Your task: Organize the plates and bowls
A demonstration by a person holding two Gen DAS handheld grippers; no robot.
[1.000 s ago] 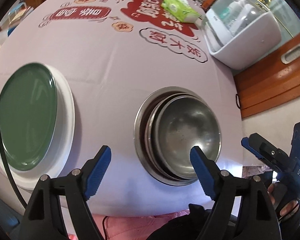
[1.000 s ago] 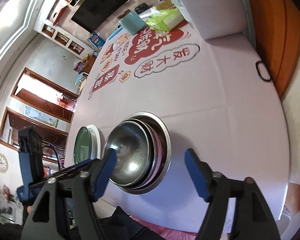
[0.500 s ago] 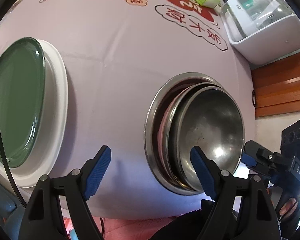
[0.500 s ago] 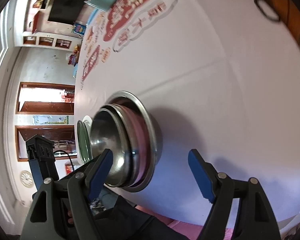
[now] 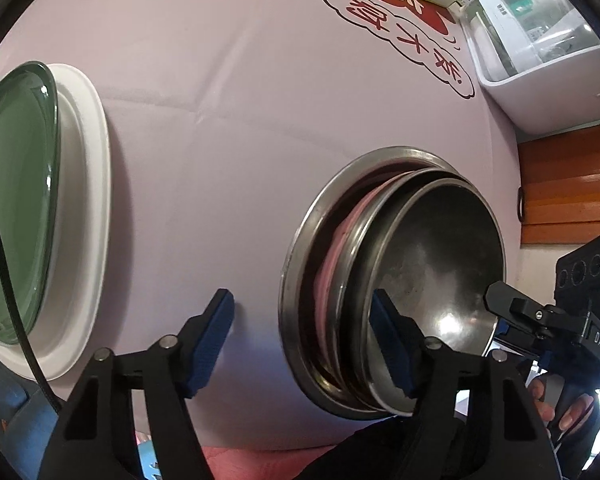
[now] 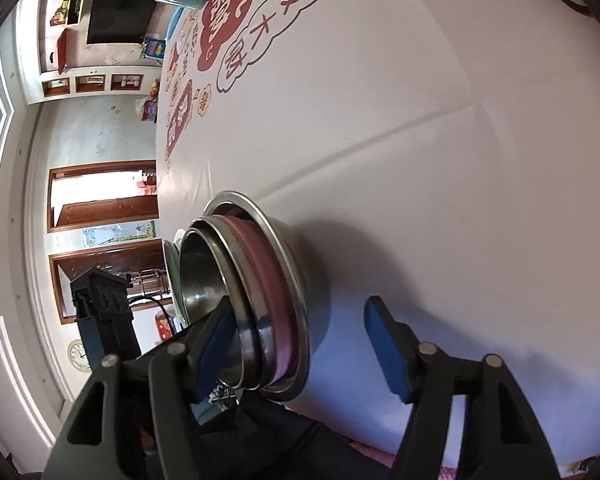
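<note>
The nested bowls [image 5: 400,280] sit near the worktop's [image 5: 228,128] front edge. Both the left gripper [image 5: 304,340] and right gripper [image 6: 300,344] straddle the stack's rim, fingers apart and closing. The plates [image 5: 76,216] lie well apart.

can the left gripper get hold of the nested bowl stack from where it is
Probably yes: the left gripper is closing astride the near rims of the bowl stack, one finger inside, nothing between.
</note>
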